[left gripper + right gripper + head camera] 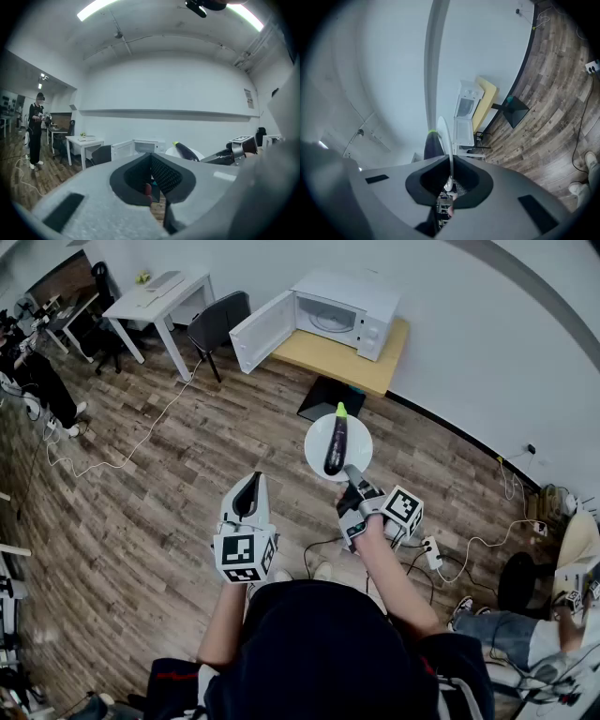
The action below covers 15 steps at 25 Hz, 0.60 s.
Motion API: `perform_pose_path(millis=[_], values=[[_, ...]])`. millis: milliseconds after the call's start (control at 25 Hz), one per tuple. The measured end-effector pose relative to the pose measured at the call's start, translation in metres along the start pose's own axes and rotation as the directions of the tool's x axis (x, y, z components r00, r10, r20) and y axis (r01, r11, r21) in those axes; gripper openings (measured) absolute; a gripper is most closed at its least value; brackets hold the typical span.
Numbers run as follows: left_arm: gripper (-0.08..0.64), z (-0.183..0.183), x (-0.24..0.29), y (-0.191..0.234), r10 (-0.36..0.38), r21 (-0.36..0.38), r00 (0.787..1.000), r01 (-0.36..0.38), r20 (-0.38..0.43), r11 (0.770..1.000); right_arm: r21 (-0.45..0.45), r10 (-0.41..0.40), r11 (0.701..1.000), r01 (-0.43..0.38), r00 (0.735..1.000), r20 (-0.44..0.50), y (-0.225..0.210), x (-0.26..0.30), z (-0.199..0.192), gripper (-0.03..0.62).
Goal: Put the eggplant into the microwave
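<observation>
A dark purple eggplant (336, 442) with a green stem lies on a white plate (315, 454) held in the air. My right gripper (352, 476) is shut on the plate's near rim; in the right gripper view the plate (445, 135) stands edge-on between the jaws, with the eggplant (432, 146) on its left side. My left gripper (248, 495) is level with it to the left, shut and holding nothing. The white microwave (343, 309) stands ahead on a yellow table (330, 358) with its door (262, 332) swung open to the left. In the left gripper view, the microwave (146, 146) and the eggplant (186, 150) show past the jaws.
A black box (330, 397) sits on the wooden floor under the yellow table. A dark chair (217, 321) and a white desk (157, 298) stand left of the microwave. Cables and a power strip (432, 554) lie on the floor. A person (39, 373) stands far left.
</observation>
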<state>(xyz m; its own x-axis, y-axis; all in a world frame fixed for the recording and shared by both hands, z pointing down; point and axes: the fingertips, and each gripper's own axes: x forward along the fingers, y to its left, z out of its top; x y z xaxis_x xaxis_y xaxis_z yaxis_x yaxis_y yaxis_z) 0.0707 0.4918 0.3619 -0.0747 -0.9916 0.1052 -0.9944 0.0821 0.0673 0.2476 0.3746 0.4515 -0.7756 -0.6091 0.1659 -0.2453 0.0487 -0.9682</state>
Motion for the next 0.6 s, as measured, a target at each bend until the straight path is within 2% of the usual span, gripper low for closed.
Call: perform_pose_path(millis=[120,600], values=[[0.014,-0.001,0.001,0.002,0.000,-0.003,1.000,0.000,0.000,1.000,0.040,0.021,0.999,-0.021,1.000,-0.009,0.001,0.004,-0.004,0.021],[0.014,-0.010,0.002,-0.010,0.005,-0.008,1.000,-0.006,-0.025,1.000,0.079,-0.020,0.997,0.021,1.000,-0.019,-0.019,-0.005,0.002,0.021]])
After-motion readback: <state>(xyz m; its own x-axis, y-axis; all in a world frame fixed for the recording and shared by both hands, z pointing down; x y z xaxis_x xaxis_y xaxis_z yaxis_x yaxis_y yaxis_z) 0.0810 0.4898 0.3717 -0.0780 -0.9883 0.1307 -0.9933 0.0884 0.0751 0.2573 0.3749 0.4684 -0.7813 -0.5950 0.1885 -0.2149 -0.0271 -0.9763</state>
